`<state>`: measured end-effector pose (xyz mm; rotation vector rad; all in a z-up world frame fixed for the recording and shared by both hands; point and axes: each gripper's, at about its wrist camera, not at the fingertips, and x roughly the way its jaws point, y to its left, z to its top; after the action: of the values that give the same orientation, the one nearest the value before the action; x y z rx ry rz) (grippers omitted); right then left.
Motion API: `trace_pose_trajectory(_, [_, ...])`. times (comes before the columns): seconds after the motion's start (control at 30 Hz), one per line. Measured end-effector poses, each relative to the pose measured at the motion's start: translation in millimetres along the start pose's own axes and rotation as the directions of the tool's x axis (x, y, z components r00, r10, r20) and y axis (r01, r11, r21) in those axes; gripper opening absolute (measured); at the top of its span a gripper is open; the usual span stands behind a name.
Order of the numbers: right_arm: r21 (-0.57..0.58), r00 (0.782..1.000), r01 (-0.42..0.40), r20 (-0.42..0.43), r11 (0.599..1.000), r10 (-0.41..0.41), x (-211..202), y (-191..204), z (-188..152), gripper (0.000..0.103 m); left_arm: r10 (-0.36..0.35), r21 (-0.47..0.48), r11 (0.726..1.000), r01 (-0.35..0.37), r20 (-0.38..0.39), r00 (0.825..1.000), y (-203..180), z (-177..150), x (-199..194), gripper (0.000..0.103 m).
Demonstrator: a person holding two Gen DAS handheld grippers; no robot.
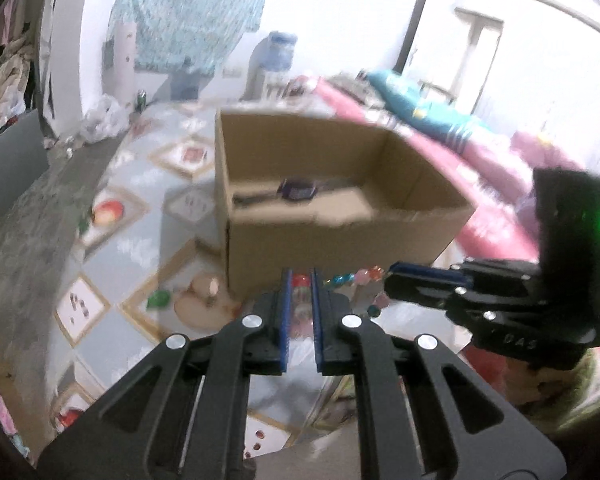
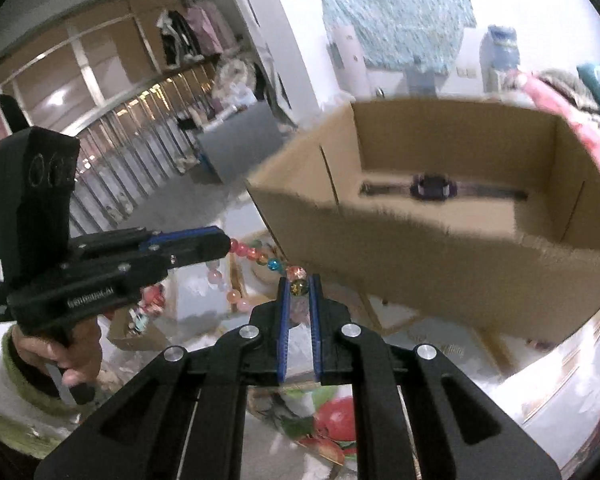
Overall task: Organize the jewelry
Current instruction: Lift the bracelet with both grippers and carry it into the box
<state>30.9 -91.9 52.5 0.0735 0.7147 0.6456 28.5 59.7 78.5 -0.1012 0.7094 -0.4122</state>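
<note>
From the left wrist view, the left tongs (image 1: 300,280) are nearly closed, with one bead of the bead bracelet (image 1: 350,280) pinched between their tips. The strand runs rightward to the right tongs (image 1: 392,278), which come in from the right and appear to grip its other end. The cardboard box (image 1: 328,236) sits just beyond and above the strand, its open top facing up, with a dark watch (image 1: 296,190) lying on its floor.

From the right wrist view, the right tongs (image 2: 299,286) are closed to a narrow gap on a dark bead. The bracelet (image 2: 256,256) stretches left, its long axis across the scene, to the left tongs (image 2: 226,242), whose opening I cannot tell here. The box (image 2: 420,256) lies ahead and to the right, so both ends must rise over its near wall; the right one looks nearer
</note>
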Motion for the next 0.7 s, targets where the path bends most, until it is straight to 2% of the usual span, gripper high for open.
trace_pose_trajectory(0.13, [-0.042,0.995,-0.029,0.098,0.999,0.033,-30,-6,40,0.010,-0.039,0.045,0.998,0.036,0.069,0.997,-10,38,-17,0.008])
trace_pose_trajectory(0.27, [-0.018,0.994,-0.052,0.095,0.998,0.054,-27,-32,82,0.010,-0.029,0.057,0.998,0.025,0.070,0.997,-11,75,-3,0.008])
trace_pose_trajectory(0.33, [0.017,0.997,-0.062,0.046,0.998,0.061,-12,-50,100,0.010,-0.012,0.070,0.997,0.009,0.045,0.999,-7,88,17,0.008])
trace_pose_trajectory(0.47, [0.124,0.990,-0.068,-0.119,0.990,0.082,37,-89,124,0.010,0.023,0.064,0.998,-0.018,-0.080,0.997,6,103,69,0.008])
trace_pose_trajectory(0.6, [0.204,0.952,-0.054,-0.284,0.977,0.112,90,-110,125,0.010,0.060,0.079,0.996,-0.046,-0.186,0.981,16,102,108,0.008])
trace_pose_trajectory(0.7, [0.215,0.919,-0.031,-0.377,0.976,0.112,118,-113,119,0.010,0.081,0.102,0.993,-0.059,-0.231,0.970,19,98,125,0.008])
